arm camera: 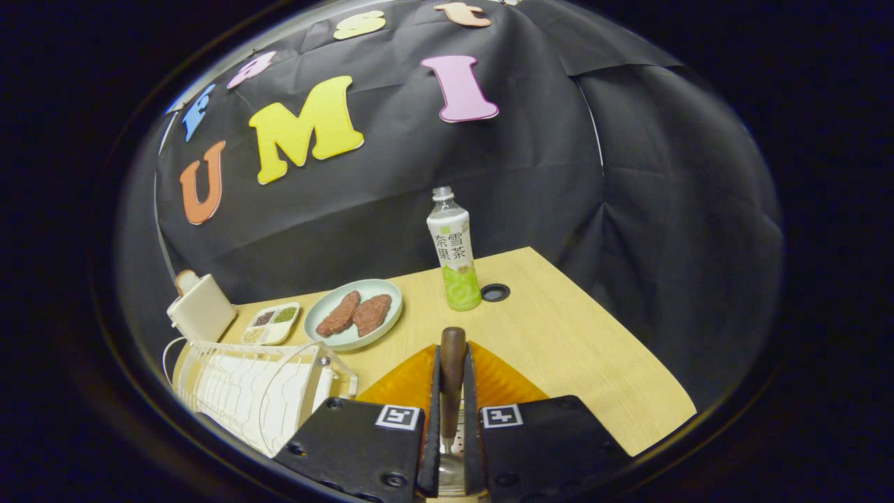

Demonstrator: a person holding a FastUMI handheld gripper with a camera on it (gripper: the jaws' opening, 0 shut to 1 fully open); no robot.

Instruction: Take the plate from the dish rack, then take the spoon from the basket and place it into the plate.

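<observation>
The claw [452,419] squeezes the spoon [452,370], handle pointing up-frame, right over the orange plate [503,383] at lower center.

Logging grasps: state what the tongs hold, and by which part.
The tongs are shut on the spoon, both fingers pressing its handle, above an orange plate; the wooden end pokes out ahead, the metal part sits back between them.

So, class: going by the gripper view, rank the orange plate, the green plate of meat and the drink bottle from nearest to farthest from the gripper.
The gripper is shut on the spoon.
1. Orange plate: directly under the fingers.
2. Green plate: ahead, left, behind the dish rack.
3. Bottle: straight ahead, farthest.
</observation>
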